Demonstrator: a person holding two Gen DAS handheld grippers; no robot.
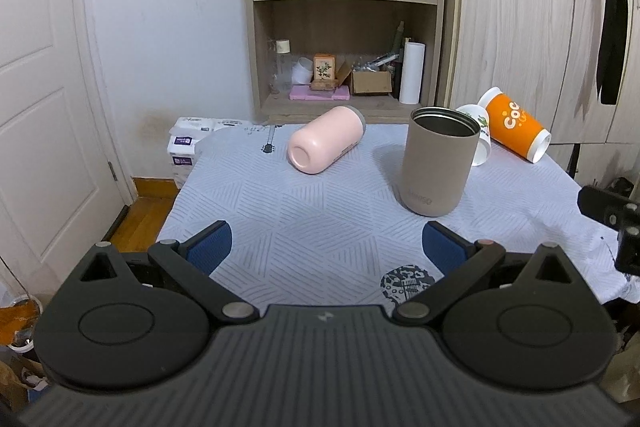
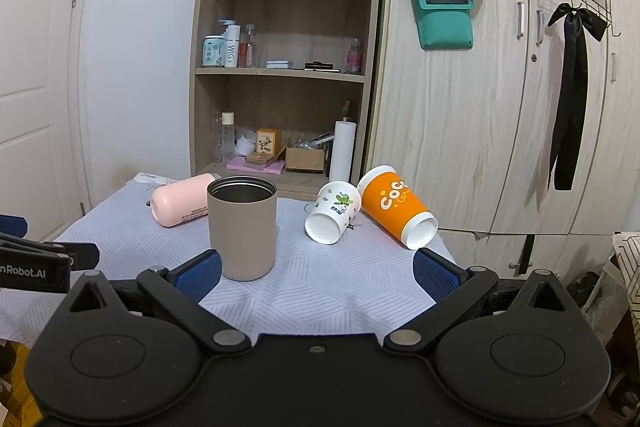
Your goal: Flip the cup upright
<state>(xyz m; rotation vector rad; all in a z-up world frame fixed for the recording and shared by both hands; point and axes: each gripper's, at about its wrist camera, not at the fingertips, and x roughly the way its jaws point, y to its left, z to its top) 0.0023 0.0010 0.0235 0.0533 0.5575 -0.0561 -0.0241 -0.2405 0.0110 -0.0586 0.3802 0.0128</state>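
Note:
A taupe tumbler [image 1: 438,163] [image 2: 242,229] stands upright on the table, mouth up. A pink cup [image 1: 325,139] [image 2: 182,205] lies on its side at the back left. A white mug with green print [image 2: 333,212] [image 1: 480,139] and an orange cup [image 2: 396,209] [image 1: 516,125] lie on their sides at the back right. My left gripper [image 1: 326,247] is open and empty over the near table, short of the cups. My right gripper [image 2: 318,275] is open and empty, just right of the tumbler.
A pale patterned cloth [image 1: 320,211] covers the table. A wooden shelf unit [image 1: 348,7] with bottles and boxes stands behind it. Wardrobe doors [image 2: 500,107] are at the right, a white door [image 1: 36,87] at the left. Tissue packs [image 1: 188,143] sit beyond the table's left edge.

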